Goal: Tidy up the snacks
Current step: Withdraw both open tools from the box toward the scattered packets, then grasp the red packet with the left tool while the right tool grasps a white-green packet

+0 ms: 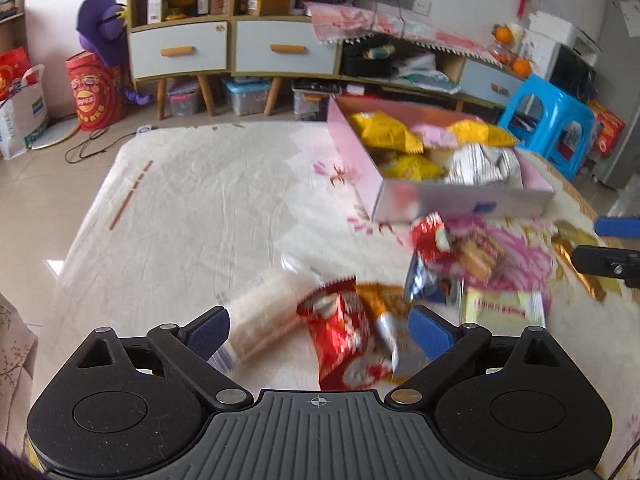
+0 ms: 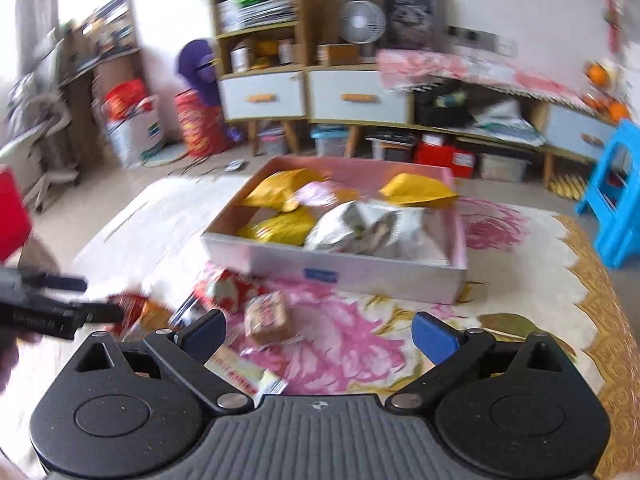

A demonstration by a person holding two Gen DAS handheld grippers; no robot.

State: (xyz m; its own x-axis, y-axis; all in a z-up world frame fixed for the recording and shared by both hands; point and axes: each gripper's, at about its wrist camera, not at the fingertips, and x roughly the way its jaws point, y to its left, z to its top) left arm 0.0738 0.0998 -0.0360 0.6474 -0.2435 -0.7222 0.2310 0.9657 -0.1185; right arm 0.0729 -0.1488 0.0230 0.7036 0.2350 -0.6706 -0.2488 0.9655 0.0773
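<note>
Left wrist view: left gripper (image 1: 320, 330) sits low over the floral cloth (image 1: 192, 208), jaws spread wide, nothing betw. them gripped. Just ahead of the fingertips lies a red snack packet (image 1: 344, 340), w/ a white cylindrical pack (image 1: 266, 312) touching its left side and a silver-orange packet (image 1: 394, 332) overlapping on its right. Further fwd and to the right: a blue packet (image 1: 430, 284), a clear-wrapped brown cake (image 1: 478, 254), another red packet (image 1: 430, 236) and a pale green-yellow packet (image 1: 502, 308), all loose on the cloth near each other; blurred. Pink box (image 1: 360, 160) stands beyond them, open-topped, holding yellow bags (image 1: 386, 132) and a silver-white bag (image 1: 482, 164). Right gripper (image 1: 612, 246) pokes in at the right edge, fingers apart. A thin stick (image 1: 132, 194) lies alone on the left of the cloth.

Right wrist view (motion-blurred): right gripper (image 2: 320, 332) hovers w/ jaws wide, holding nothing. The wrapped brown cake (image 2: 266, 316) lies betw. and just ahead of its fingers; the pale packet (image 2: 244, 372) is by the left finger. Pink box (image 2: 332, 268) sits straight ahead, yellow bags (image 2: 284, 188) at the back and left, silver-white bag (image 2: 360, 228) at front. Left gripper (image 2: 86, 298) enters from the left edge above red packets (image 2: 224, 292); its spread can't be told here. Blue stool (image 2: 616, 188) stands off the cloth at right.
</note>
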